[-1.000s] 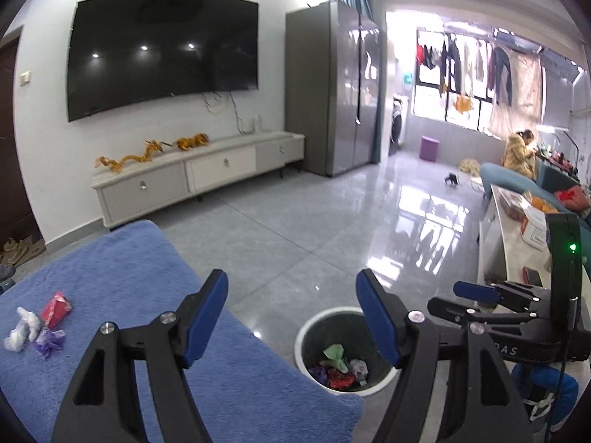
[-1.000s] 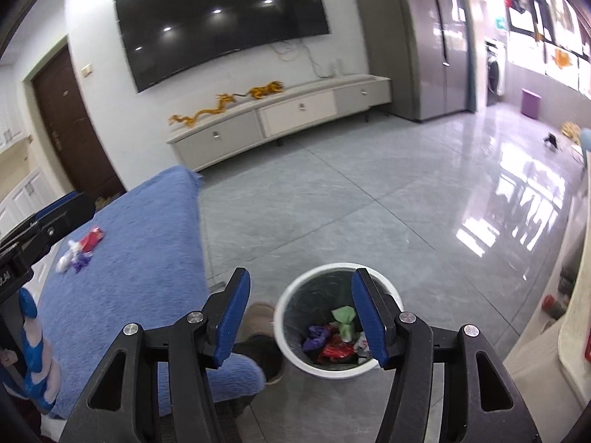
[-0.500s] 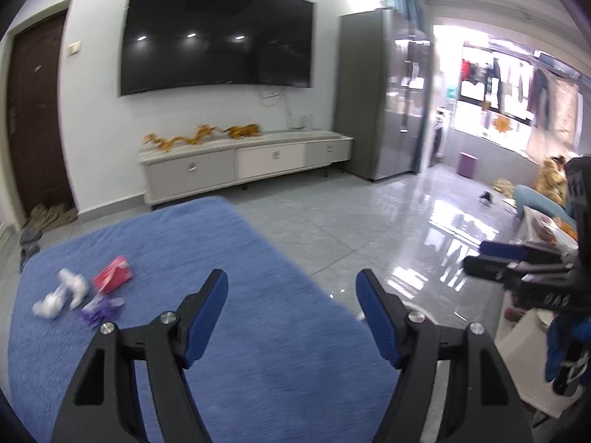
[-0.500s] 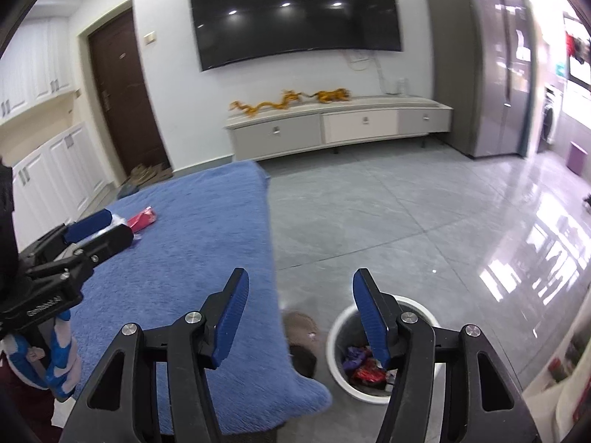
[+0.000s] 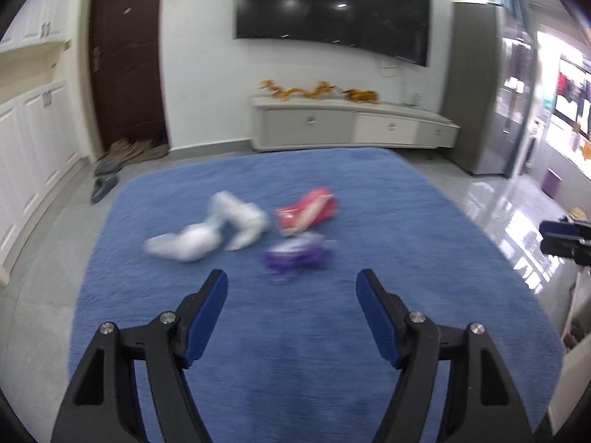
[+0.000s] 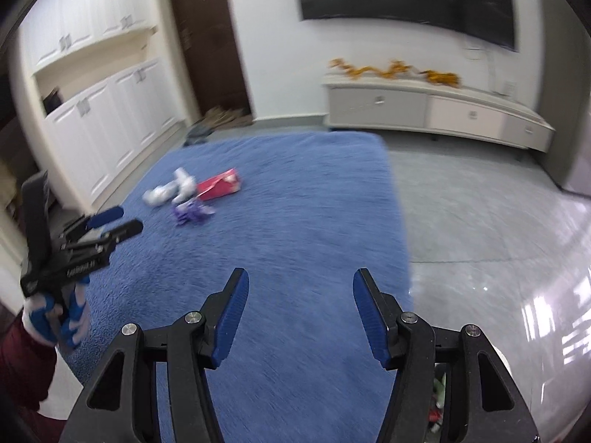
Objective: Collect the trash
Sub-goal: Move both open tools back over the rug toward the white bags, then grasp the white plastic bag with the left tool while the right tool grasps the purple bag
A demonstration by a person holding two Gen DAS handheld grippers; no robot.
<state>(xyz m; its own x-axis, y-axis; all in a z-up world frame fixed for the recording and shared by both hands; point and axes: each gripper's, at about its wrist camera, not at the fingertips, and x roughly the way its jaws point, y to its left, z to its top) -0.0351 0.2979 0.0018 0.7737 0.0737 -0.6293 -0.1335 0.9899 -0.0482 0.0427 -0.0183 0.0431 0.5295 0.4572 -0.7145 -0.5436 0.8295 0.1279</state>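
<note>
Three bits of trash lie together on the blue cloth-covered surface: a crumpled white tissue, a red wrapper and a purple wrapper. My left gripper is open and empty, just short of the purple wrapper. My right gripper is open and empty above the blue surface, well to the right of the trash: the tissue, red wrapper and purple wrapper. The left gripper shows at left there. The bin with trash peeks out at the bottom right.
A white TV cabinet stands at the far wall under a large TV. A brown door and white cupboards are at left. Shiny grey tiled floor lies right of the blue surface.
Both grippers have swung left, away from the bin and toward the trash on the blue surface. The trash pile is now centred ahead of the left gripper. Both stay open.
</note>
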